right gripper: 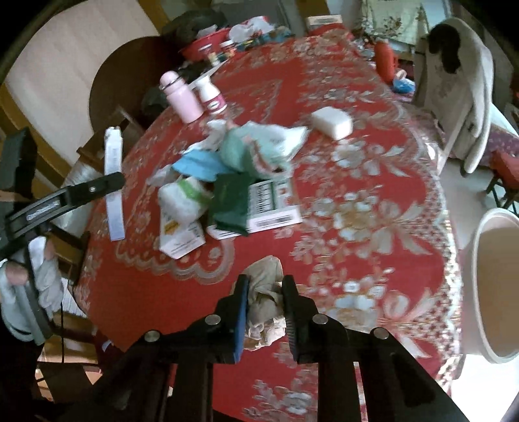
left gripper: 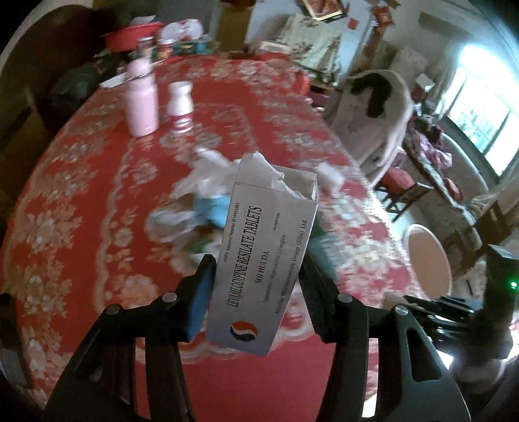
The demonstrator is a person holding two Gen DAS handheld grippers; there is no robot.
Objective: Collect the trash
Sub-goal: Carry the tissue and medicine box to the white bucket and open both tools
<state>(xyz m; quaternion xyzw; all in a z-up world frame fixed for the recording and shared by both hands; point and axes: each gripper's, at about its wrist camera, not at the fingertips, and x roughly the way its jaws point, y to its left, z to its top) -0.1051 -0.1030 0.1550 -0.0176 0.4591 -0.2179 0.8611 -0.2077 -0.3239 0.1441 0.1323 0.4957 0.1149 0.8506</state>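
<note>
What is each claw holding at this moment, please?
Left claw: closed on the white tablet box, lifted off the table.
Right claw: closed on a crumpled tissue wad.

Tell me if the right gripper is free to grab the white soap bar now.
Probably not: the right gripper is already shut on a crumpled tissue, though the soap bar lies unobstructed beyond the trash pile.

I am in a lived-in home: a round tabletop (right gripper: 373, 207) under a red floral cloth, a jacket (right gripper: 467, 94) draped over a chair, a bright window (left gripper: 480, 107), framed picture (left gripper: 321, 8).
</note>
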